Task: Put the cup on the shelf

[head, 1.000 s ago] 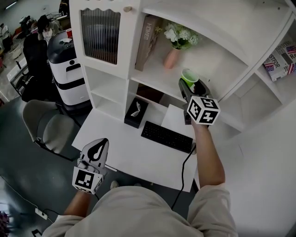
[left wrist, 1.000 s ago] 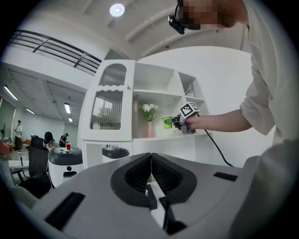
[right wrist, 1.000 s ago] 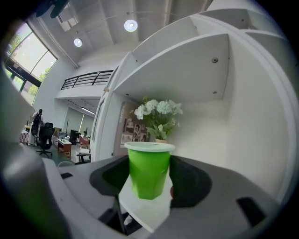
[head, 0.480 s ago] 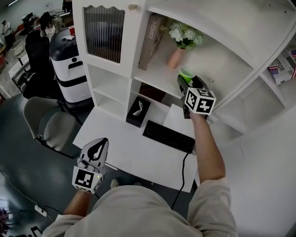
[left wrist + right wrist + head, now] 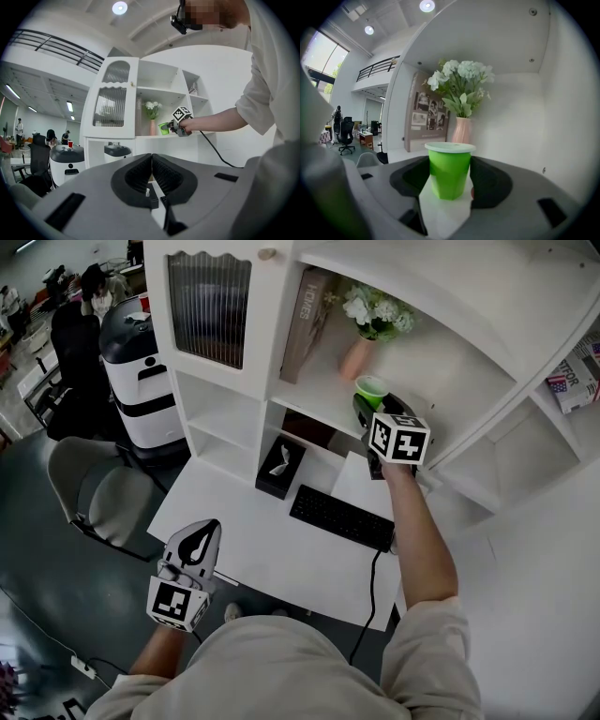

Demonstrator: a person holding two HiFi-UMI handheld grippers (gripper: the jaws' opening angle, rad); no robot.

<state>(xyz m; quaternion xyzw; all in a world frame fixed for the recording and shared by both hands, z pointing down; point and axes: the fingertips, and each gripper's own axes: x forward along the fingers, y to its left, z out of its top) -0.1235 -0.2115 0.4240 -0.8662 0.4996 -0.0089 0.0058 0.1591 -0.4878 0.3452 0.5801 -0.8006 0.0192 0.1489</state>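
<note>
Right claw [image 5: 363, 406] nudged deeper into shelf [image 5: 314, 388], cup [image 5: 449, 172] upright.

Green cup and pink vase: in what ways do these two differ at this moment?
The green cup is held between the jaws of the right gripper; the pink vase stands free on the shelf. The cup carries a pale lid; the vase holds white flowers. Both are upright.
</note>
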